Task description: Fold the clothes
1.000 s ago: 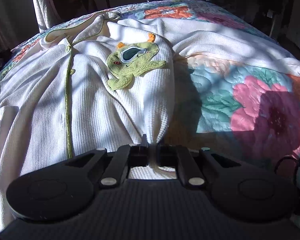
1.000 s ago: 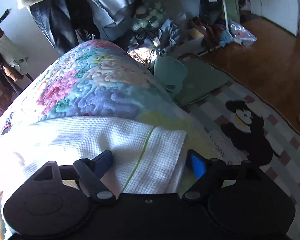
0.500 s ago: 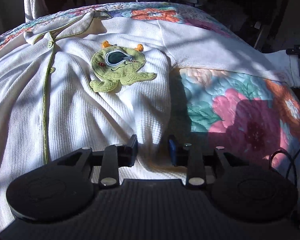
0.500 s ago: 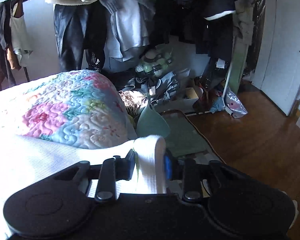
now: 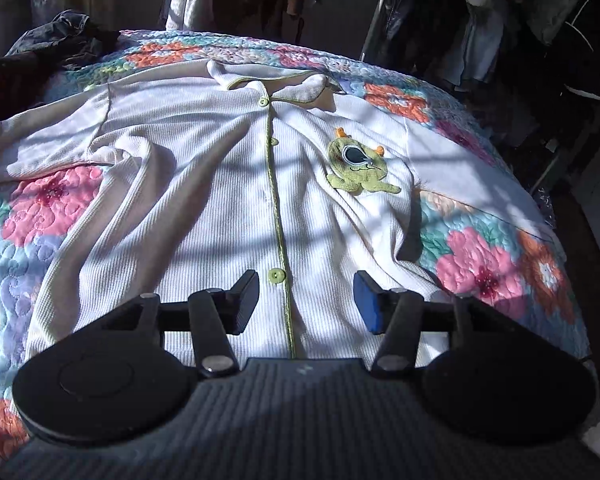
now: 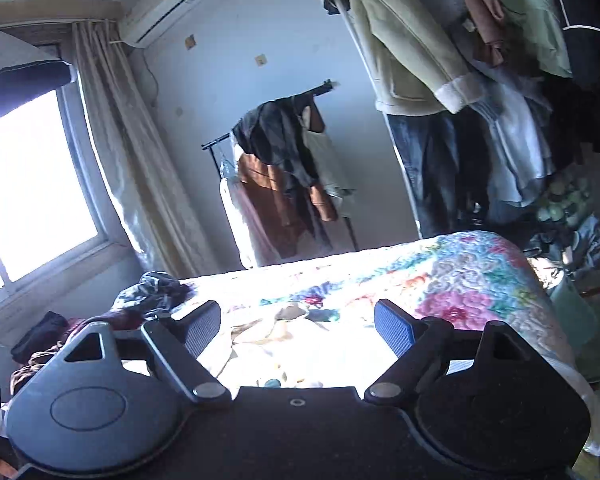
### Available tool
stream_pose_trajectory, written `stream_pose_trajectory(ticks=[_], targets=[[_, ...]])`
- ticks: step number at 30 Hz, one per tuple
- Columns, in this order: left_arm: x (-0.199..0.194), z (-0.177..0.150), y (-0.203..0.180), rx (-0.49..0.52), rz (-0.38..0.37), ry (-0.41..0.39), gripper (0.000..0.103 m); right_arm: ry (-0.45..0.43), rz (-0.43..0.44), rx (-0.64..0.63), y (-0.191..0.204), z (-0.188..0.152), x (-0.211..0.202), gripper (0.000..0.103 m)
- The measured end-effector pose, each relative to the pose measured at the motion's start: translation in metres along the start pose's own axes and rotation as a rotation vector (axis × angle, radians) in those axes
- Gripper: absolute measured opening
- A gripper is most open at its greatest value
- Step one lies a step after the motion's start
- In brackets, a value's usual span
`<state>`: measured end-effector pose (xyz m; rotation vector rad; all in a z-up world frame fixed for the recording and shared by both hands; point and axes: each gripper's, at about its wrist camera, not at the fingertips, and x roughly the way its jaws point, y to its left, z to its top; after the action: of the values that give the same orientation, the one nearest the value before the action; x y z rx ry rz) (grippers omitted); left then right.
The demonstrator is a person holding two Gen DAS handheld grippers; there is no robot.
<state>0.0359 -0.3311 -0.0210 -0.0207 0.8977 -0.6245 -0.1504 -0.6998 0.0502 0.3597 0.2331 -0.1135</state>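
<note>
Lying spread across a bed under a floral quilt (image 5: 480, 268), the white waffle-knit shirt (image 5: 204, 200) faces up with its collar at 12 o'clock and its hem nearest the camera. A green-piped button placket (image 5: 278, 216) runs down its middle, and a green monster patch (image 5: 358, 166) sits on the chest toward 1 o'clock. One sleeve stretches out to 9 o'clock, the other to 3 o'clock. A heap of dark clothes (image 5: 60, 46) lies on the bed at 10 o'clock, and hanging garments (image 5: 500, 20) crowd the background at 1 o'clock.

The left claw (image 5: 306, 296) is held low over the shirt's lower front, its fingers wide apart and gripping nothing; a green button (image 5: 276, 275) and the placket show in the gap between them. Whether the fingertips touch the cloth cannot be told.

The right claw (image 6: 298, 322) is tilted upward, looking across the bed to a window (image 6: 28, 196) at 9 o'clock, a curtain (image 6: 132, 168) beside it, an air conditioner (image 6: 172, 0) at 11 o'clock and a loaded clothes rack (image 6: 284, 168) at 12 o'clock. Its fingers are also spread wide and empty, with the sunlit, washed-out shirt just below them.
</note>
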Motion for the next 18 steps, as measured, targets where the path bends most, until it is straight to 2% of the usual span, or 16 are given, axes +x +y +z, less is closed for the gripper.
stream_pose_trajectory(ticks=[6,9,13,15,18], targets=[[-0.038,-0.012,0.041,-0.1,0.087,0.014,0.051,0.043,0.027,-0.252,0.076,-0.04,0.0,0.087],[-0.067,-0.022,0.058,-0.096,0.113,-0.035,0.051,0.114,0.066,-0.333,0.115,-0.058,-0.022,0.087],[-0.118,-0.026,0.077,-0.025,0.163,-0.067,0.051,0.163,0.122,-0.286,0.15,-0.064,-0.059,0.087],[-0.142,-0.027,0.093,0.003,0.182,-0.059,0.06,0.208,0.131,-0.234,0.16,-0.065,-0.068,0.087],[-0.161,-0.035,0.127,-0.021,0.183,0.019,0.063,0.275,0.098,-0.188,0.166,-0.08,-0.066,0.087]])
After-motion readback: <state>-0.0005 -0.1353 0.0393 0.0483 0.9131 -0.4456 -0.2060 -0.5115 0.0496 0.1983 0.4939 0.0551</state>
